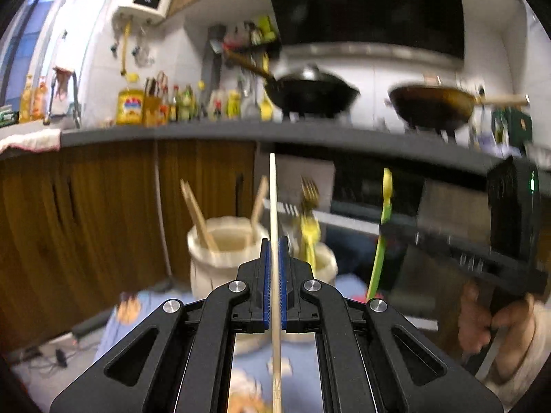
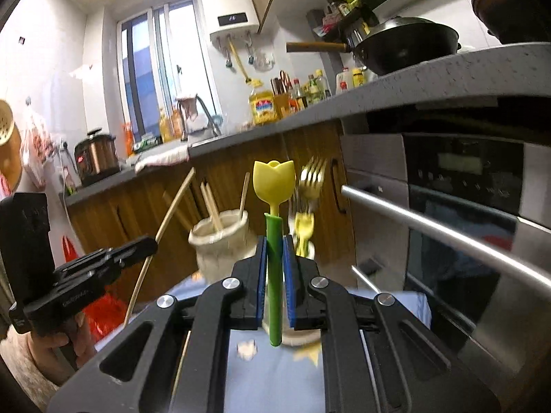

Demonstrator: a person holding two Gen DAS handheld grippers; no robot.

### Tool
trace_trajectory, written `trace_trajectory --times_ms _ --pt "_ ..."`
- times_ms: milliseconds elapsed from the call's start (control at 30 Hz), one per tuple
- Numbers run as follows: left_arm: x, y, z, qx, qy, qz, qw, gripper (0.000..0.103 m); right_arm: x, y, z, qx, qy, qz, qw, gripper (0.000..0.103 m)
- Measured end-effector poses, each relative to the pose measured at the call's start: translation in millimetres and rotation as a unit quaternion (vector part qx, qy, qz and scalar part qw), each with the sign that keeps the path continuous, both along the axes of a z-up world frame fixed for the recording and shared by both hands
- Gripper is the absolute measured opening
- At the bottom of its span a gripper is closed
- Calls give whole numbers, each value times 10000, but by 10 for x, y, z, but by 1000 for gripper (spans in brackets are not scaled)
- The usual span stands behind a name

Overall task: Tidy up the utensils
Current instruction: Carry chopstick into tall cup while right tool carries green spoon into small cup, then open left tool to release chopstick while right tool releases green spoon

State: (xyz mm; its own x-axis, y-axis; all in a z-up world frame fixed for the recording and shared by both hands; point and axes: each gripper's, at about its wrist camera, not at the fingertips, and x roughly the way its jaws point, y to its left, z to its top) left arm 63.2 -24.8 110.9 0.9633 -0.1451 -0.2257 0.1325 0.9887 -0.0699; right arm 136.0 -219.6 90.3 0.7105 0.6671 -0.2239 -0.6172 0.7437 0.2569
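**Both tongs loaded, holders ahead**

Left wrist view: left tongs (image 1: 274,258) clamp a single pale wooden chopstick (image 1: 273,199) between the blue pads (image 1: 265,275); it stands upright, rising well above the tips. Just behind is a cream holder (image 1: 220,258) with more wooden sticks leaning in it. A second holder (image 1: 325,261) to its right carries gold forks (image 1: 309,191) (blurred). Both sit on a light blue cloth (image 1: 310,371). The right tongs (image 1: 385,229) come in from the right, gripping a green-stemmed utensil (image 1: 378,258).

Right wrist view: right tongs (image 2: 274,265) are closed on the green stem of a utensil with a yellow tulip-shaped head (image 2: 274,180), held upright. Cream holder (image 2: 220,244) sits ahead to the left, forks (image 2: 311,177) just right of the tulip head. The left tongs (image 2: 151,241) carry the chopstick (image 2: 162,230), tilted, at left. Oven (image 2: 465,223) fills the right side.
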Motion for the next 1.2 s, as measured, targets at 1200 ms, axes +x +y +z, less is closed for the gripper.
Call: trace_trajectory --times_ms 1200 --pt "877 -138 31 623 -950 576 9919 9 634 492 -280 -579 36 361 9977 10"
